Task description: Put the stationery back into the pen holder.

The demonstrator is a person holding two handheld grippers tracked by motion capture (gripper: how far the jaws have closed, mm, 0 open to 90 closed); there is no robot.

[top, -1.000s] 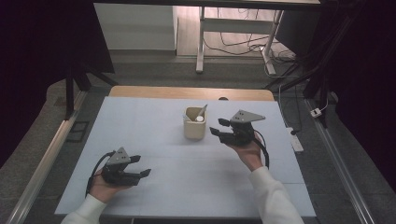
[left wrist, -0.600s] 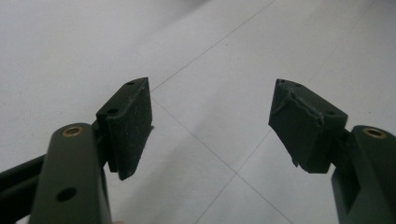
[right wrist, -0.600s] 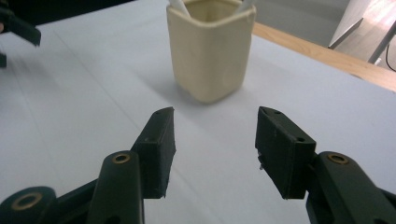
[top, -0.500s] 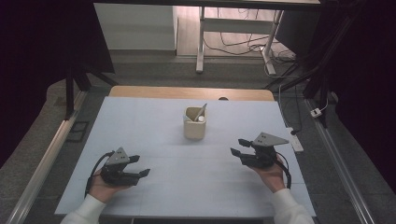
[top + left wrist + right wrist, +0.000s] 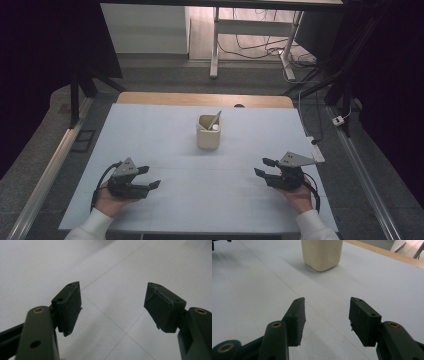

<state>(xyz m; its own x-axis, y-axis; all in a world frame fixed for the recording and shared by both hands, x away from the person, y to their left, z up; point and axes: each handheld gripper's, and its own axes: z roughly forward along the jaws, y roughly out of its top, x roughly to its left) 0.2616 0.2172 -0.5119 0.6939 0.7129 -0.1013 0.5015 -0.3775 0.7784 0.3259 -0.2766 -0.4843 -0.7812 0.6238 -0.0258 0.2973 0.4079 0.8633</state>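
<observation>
A cream cup [image 5: 208, 132] stands upright at the middle of the table [image 5: 150, 130], with a utensil and a small white ball leaning inside it. My left gripper [image 5: 151, 177] rests low at the near left, jaws open and empty; in the left gripper view its pads [image 5: 68, 307] frame bare table. My right gripper [image 5: 263, 167] sits low at the near right, open and empty, pointing left toward the middle. In the right gripper view the cup [image 5: 322, 253] stands ahead of the open gripper [image 5: 325, 307], well apart from it.
A wooden strip [image 5: 205, 99] edges the table's far side. A small white box [image 5: 317, 153] lies at the right edge, just beyond my right gripper. Metal rails run along both sides, and desk legs and cables stand on the floor behind.
My right gripper has drawn back from beside the cup toward the near right and sunk low over the table. The left gripper has stayed put.
</observation>
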